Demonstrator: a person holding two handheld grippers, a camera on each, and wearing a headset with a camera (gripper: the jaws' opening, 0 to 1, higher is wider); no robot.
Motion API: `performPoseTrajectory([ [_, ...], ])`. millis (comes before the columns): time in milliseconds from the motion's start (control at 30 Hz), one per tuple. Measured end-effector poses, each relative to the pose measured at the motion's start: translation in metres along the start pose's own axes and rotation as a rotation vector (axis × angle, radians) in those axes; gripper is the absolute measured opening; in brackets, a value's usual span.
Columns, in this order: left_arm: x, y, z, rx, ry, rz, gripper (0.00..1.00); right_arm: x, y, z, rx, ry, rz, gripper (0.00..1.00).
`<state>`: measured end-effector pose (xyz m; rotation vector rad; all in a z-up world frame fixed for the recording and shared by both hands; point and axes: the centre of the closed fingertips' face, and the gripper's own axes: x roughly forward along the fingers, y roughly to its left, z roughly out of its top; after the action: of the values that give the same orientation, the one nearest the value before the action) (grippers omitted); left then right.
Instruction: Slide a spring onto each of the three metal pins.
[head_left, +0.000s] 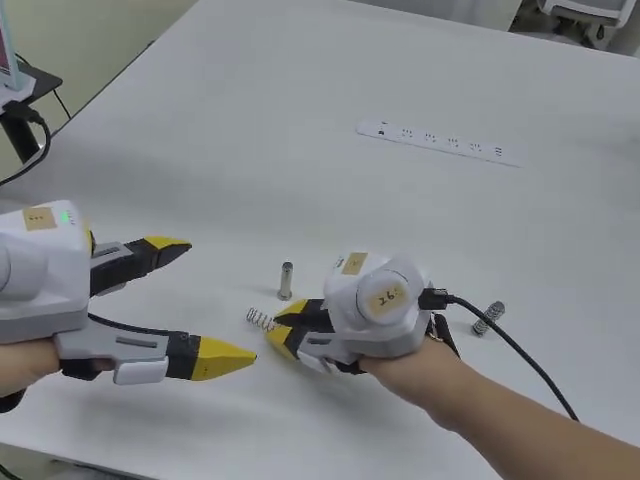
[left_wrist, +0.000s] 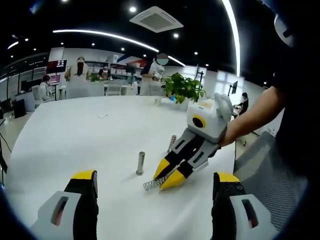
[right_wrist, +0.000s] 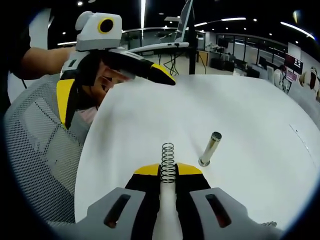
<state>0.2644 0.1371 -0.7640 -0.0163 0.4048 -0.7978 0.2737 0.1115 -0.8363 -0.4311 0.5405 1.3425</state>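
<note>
Head view: holding the left gripper (head_left: 216, 298) low at the left, jaws spread wide and gripping nothing, close to the near edge of the bench (head_left: 300, 120). Clamping the jaws of the right gripper (head_left: 274, 328) on one end of a spring (head_left: 260, 319) lying flat on the bench. Leaving a metal pin (head_left: 287, 280) standing upright just beyond the spring, apart from it. Trailing a black cable (head_left: 510, 345) past a second spring (head_left: 488, 318) behind the right gripper. Looking across wide bare surface up to a power strip (head_left: 438, 142), with the left edge running diagonally at upper left.

Left gripper view: sighting between the parted jaws at the right gripper's yellow tips, down at the spring, with the pin upright just left of them. Showing open bench far behind and the bench edge close at the right.

Right gripper view: pinching the spring between nearly closed tips, with the pin near on the right, not touching. Hovering the left gripper at upper left, over the bench edge beside a mesh chair (right_wrist: 40, 145), with open surface to the right.
</note>
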Motion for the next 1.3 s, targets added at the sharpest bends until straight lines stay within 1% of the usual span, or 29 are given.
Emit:
performPoseTrajectory([
  [133,0.003,-0.004,0.002,0.014,0.002,-0.011,0.92,-0.011,-0.002,0.004,-0.005,-0.011,-0.008,0.08],
  [233,0.005,-0.008,0.005,0.024,0.0,-0.023,0.92,-0.023,-0.004,0.006,0.025,-0.031,-0.014,0.08],
  [333,0.007,-0.011,0.007,0.026,-0.004,-0.034,0.91,-0.032,-0.005,0.007,0.02,-0.04,-0.019,0.08],
  [500,0.013,-0.022,0.007,0.027,0.007,-0.082,0.86,-0.048,-0.004,0.007,0.004,-0.044,-0.015,0.08],
  [633,0.018,-0.028,0.006,0.027,0.015,-0.106,0.84,-0.059,-0.003,0.002,-0.045,-0.023,-0.014,0.08],
  [667,0.019,-0.033,0.007,0.017,0.006,-0.128,0.85,-0.061,-0.003,0.0,-0.058,-0.016,-0.013,0.08],
  [700,0.019,-0.036,0.008,0.004,-0.001,-0.142,0.85,-0.065,-0.003,-0.003,-0.086,-0.001,-0.016,0.08],
  [733,0.02,-0.037,0.008,0.001,0.001,-0.149,0.84,-0.066,-0.004,-0.005,-0.099,0.005,-0.018,0.08],
  [800,0.022,-0.041,0.007,0.013,0.015,-0.166,0.82,-0.072,-0.004,-0.008,-0.104,0.008,-0.019,0.08],
  [933,0.023,-0.046,0.007,0.014,0.022,-0.189,0.77,-0.081,-0.003,-0.011,-0.11,0.003,-0.018,0.08],
  [1000,0.025,-0.054,0.005,0.016,0.035,-0.225,0.73,-0.087,-0.002,-0.015,-0.112,0.001,-0.016,0.08],
  [1067,0.029,-0.061,0.004,0.033,0.05,-0.255,0.7,-0.09,-0.002,-0.017,-0.112,0.002,-0.015,0.08],
  [1167,0.035,-0.065,0.006,0.039,0.053,-0.266,0.69,-0.096,-0.001,-0.022,-0.117,0.008,-0.018,0.08],
  [1267,0.041,-0.069,0.01,0.047,0.046,-0.28,0.67,-0.101,0.0,-0.025,-0.118,0.006,-0.018,0.08],
  [1300,0.044,-0.072,0.01,0.052,0.05,-0.291,0.66,-0.104,0.0,-0.028,-0.118,0.009,-0.019,0.08],
])
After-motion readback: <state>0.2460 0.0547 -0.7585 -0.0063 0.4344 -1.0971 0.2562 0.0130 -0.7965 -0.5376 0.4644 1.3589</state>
